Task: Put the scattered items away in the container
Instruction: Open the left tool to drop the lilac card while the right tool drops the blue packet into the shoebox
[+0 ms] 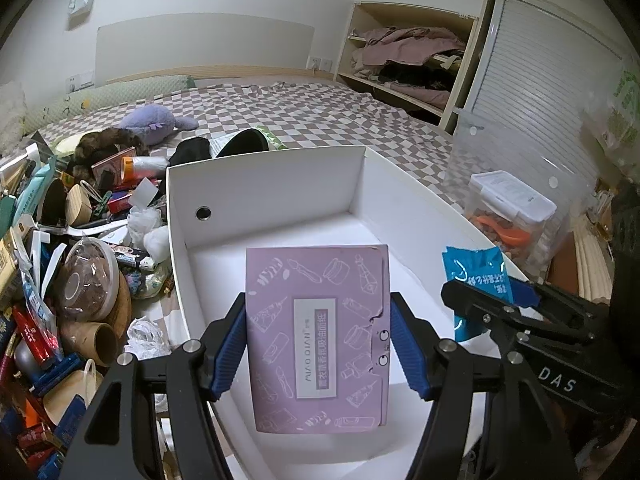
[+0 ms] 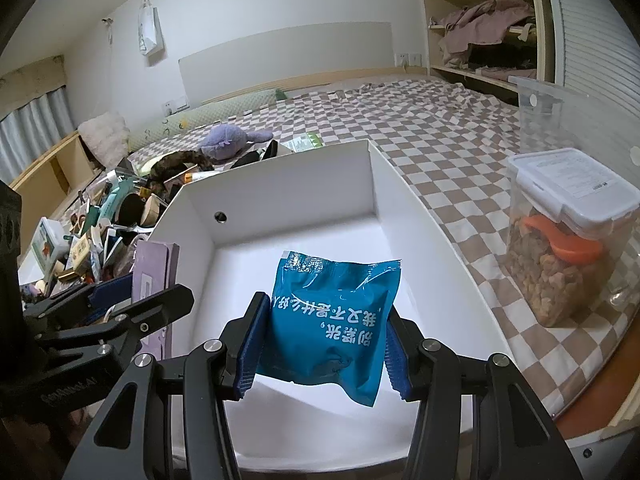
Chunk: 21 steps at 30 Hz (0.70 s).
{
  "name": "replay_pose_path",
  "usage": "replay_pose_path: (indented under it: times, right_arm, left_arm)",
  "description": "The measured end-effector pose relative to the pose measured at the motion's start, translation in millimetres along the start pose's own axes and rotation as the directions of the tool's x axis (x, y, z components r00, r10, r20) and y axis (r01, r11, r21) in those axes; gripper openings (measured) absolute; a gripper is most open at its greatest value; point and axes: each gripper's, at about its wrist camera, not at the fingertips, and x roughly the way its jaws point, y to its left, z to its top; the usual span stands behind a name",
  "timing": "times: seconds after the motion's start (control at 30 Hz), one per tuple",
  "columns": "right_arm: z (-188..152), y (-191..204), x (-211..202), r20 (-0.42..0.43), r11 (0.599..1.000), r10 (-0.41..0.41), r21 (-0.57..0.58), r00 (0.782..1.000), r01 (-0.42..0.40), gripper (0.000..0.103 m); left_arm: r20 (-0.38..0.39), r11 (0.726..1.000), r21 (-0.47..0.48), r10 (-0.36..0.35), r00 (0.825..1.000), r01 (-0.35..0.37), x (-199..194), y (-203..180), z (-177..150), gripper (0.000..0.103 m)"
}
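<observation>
A white cardboard box (image 1: pixel 264 176) (image 2: pixel 280 188) stands open on the checked bedspread, its inside bare. My left gripper (image 1: pixel 318 344) is shut on a flat lilac packet (image 1: pixel 316 336) with line drawings and holds it above the box's near part. The right gripper (image 2: pixel 322 344) is shut on a blue foil sachet (image 2: pixel 332 316) with white writing, also over the box. In the left wrist view the right gripper (image 1: pixel 496 304) with the blue sachet (image 1: pixel 476 276) shows at the box's right wall. The left gripper (image 2: pixel 120 300) and the lilac packet (image 2: pixel 154 268) appear at the left in the right wrist view.
A heap of scattered items (image 1: pixel 76 260) (image 2: pixel 108 220) lies left of the box: tubes, bowls, packets, a cardboard roll. A purple plush toy (image 1: pixel 156 120) (image 2: pixel 232 140) lies further back. A clear lidded food tub (image 1: pixel 516 216) (image 2: pixel 568 232) stands right of the box. Shelves with clothes (image 1: pixel 412 64) are behind.
</observation>
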Motion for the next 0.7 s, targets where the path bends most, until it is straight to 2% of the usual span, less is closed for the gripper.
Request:
replay_pose_path:
  times: [0.17,0.23,0.3,0.7]
  right_arm:
    - [-0.2,-0.2,1.2,-0.009,1.0,0.007,0.002,1.0,-0.007,0.053]
    - [0.1,0.4,1.5,-0.011,1.0,0.007,0.0,1.0,-0.007,0.053]
    - [0.3,0.8,2.0,-0.014,1.0,0.007,-0.002,1.0,-0.007,0.053]
    - [0.9,0.8,2.8,-0.024,1.0,0.017,0.004,1.0,-0.016,0.055]
  left_arm:
    - [-0.009,1.0,0.0,-0.002,1.0,0.002,0.4,0.0,-0.5,0.067]
    - [-0.009,1.0,-0.004,-0.006,1.0,0.006,-0.2,0.2,-0.1,0.082]
    - [-0.001,1.0,-0.011,-0.009,1.0,0.009,-2.2,0.7,0.6,0.086]
    - [0.002,1.0,-0.002,0.0,1.0,0.0,-5.2,0.5,1.4,0.086]
